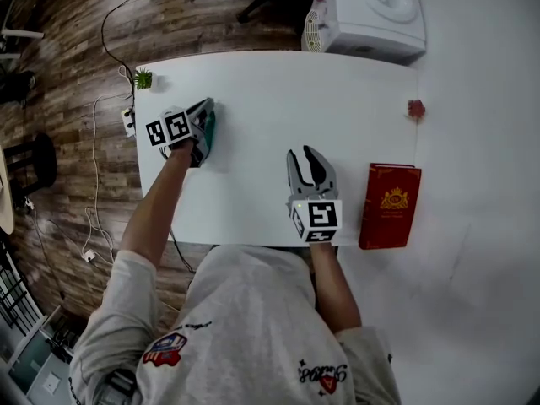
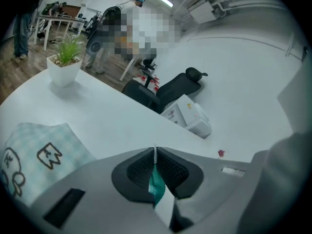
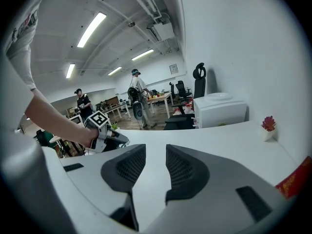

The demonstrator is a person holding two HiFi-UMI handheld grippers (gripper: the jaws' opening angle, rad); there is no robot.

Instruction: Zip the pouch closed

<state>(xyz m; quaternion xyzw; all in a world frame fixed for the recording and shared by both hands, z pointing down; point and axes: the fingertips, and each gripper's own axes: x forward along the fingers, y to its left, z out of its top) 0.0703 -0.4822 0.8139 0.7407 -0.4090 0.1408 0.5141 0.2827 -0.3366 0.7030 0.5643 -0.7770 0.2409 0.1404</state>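
A teal checked pouch (image 1: 208,132) lies near the left end of the white table (image 1: 278,99). My left gripper (image 1: 202,116) is on it. In the left gripper view the jaws (image 2: 155,152) are shut on a thin teal and white edge of the pouch (image 2: 156,179). The pouch's pale checked cloth with a cartoon print (image 2: 39,155) spreads out to the left of the jaws. I cannot make out the zip. My right gripper (image 1: 305,153) hovers over the middle of the table, apart from the pouch. Its jaws (image 3: 156,152) are open, with only bare table between them.
A red book (image 1: 390,205) lies at the table's right edge, and a small red flower (image 1: 416,108) sits behind it. A small potted plant (image 1: 143,78) stands at the far left corner. A white appliance (image 1: 371,11) stands beyond the table. Cables trail on the floor at left.
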